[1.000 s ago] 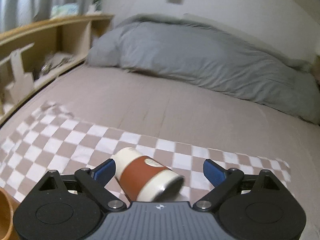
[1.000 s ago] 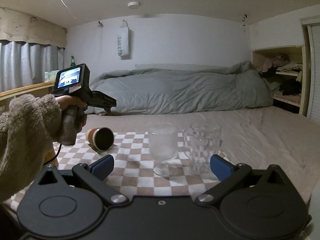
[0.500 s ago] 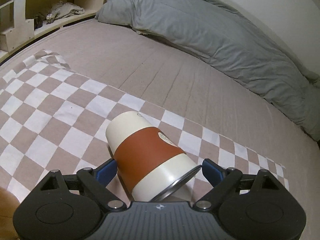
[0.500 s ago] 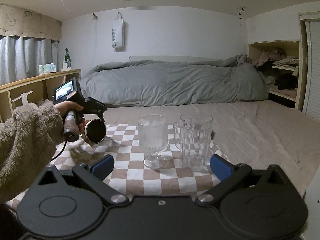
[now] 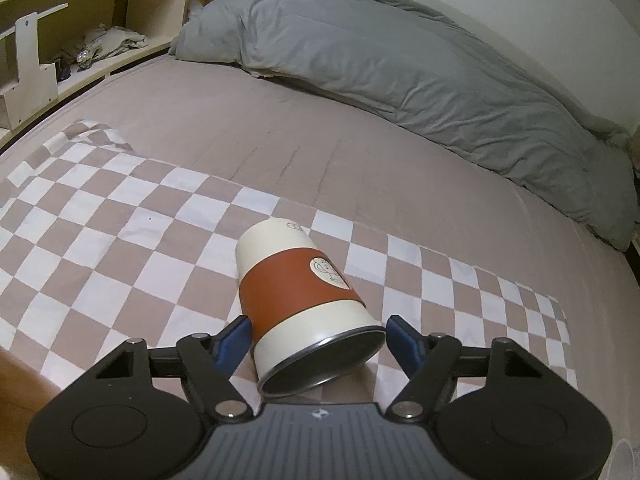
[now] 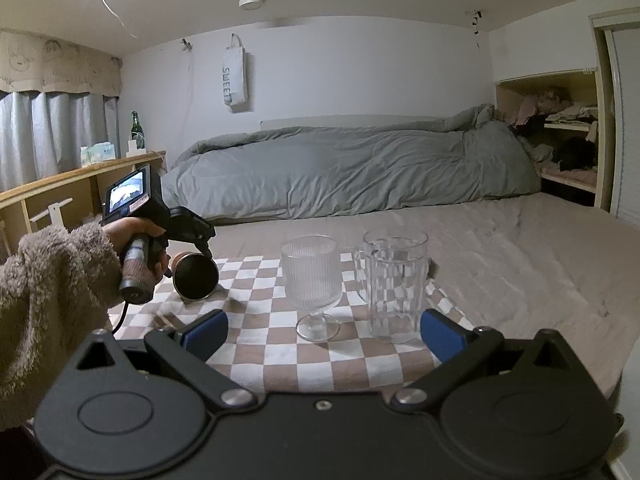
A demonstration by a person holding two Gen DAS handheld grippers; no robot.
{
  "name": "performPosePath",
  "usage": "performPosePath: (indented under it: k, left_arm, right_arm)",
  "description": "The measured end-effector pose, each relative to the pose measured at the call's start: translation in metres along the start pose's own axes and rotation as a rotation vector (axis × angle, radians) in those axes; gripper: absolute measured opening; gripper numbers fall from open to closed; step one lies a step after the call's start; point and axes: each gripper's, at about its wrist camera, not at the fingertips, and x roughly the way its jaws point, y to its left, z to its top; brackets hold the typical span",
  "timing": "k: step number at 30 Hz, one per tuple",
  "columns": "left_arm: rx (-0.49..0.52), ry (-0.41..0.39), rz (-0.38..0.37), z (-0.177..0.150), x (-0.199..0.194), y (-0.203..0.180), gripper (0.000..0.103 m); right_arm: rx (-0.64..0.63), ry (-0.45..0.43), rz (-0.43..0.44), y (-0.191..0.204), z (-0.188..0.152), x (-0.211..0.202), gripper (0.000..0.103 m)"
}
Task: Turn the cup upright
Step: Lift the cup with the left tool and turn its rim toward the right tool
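Observation:
A cream cup with a rust-brown sleeve (image 5: pixel 304 296) lies on its side on the checkered cloth (image 5: pixel 100 232), its dark open mouth toward the left wrist camera. My left gripper (image 5: pixel 318 340) is open, its blue pads on either side of the cup's rim end; the left pad (image 5: pixel 236 338) touches or nearly touches the sleeve, the right pad (image 5: pixel 402 340) stands just clear. In the right wrist view the cup (image 6: pixel 195 276) shows under the hand-held left gripper (image 6: pixel 202 246). My right gripper (image 6: pixel 322 332) is open and empty, low near the cloth's front edge.
A ribbed stemmed glass (image 6: pixel 312 280) and a clear glass mug (image 6: pixel 394 280) stand upright on the cloth, right of the cup. A grey duvet (image 5: pixel 400 64) lies across the far side of the bed. A wooden shelf (image 5: pixel 60 40) runs along the left.
My left gripper has moved forward and lower around the cup, and its jaws have narrowed toward the rim end. The right gripper has shifted slightly; the cup still lies on its side.

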Motion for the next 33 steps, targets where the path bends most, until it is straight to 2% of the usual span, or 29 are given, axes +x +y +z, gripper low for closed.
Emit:
performPosePath:
  k: [3,5,7,9,11,14,15,16,18,19,22,25,33]
  left_arm:
    - [0.026,0.012,-0.006,-0.003,-0.004,-0.002,0.071]
    - [0.046,0.022,-0.019,-0.005,-0.009,-0.004,0.066]
    - [0.074,0.028,-0.037,-0.007,-0.015,-0.006,0.03]
    - [0.069,0.088,-0.088,-0.011,-0.018,-0.005,0.03]
    - [0.084,0.107,-0.084,-0.019,-0.019,-0.007,0.03]
    - [0.079,0.097,-0.122,-0.021,-0.021,-0.008,0.04]
    - [0.067,0.094,-0.132,-0.02,-0.022,-0.009,0.057]
    - [0.051,0.083,-0.124,-0.018,-0.024,-0.009,0.083]
    - [0.008,0.049,-0.092,-0.015,-0.028,-0.011,0.099]
    - [-0.012,0.039,-0.09,-0.012,-0.028,-0.011,0.099]
    - [-0.092,0.08,-0.091,-0.003,-0.016,-0.012,0.099]
    - [-0.152,0.101,-0.053,0.002,-0.001,-0.011,0.099]
    - [-0.358,0.146,-0.023,0.015,0.031,0.013,0.099]
  right_arm:
    - [-0.001,-0.006,-0.001,0.0,0.0,-0.001,0.103]
    - [0.009,-0.011,0.002,-0.002,0.0,-0.001,0.103]
    - [0.017,-0.015,0.008,-0.003,0.0,0.0,0.103]
    - [0.02,-0.015,0.017,-0.004,0.0,0.0,0.103]
    - [0.018,-0.016,0.022,-0.004,-0.001,0.0,0.103]
    - [0.017,-0.019,0.025,-0.004,-0.002,0.0,0.103]
    - [0.019,-0.019,0.026,-0.004,-0.003,-0.001,0.103]
    - [0.021,-0.018,0.026,-0.004,-0.003,-0.001,0.103]
    - [0.02,-0.017,0.024,-0.004,-0.003,-0.001,0.103]
    - [0.02,-0.014,0.021,-0.005,-0.003,-0.001,0.103]
    - [0.03,-0.006,0.014,-0.007,-0.003,0.0,0.103]
    - [0.038,0.003,0.018,-0.009,-0.004,0.0,0.103]
    - [0.033,0.024,0.02,-0.008,-0.004,0.002,0.103]
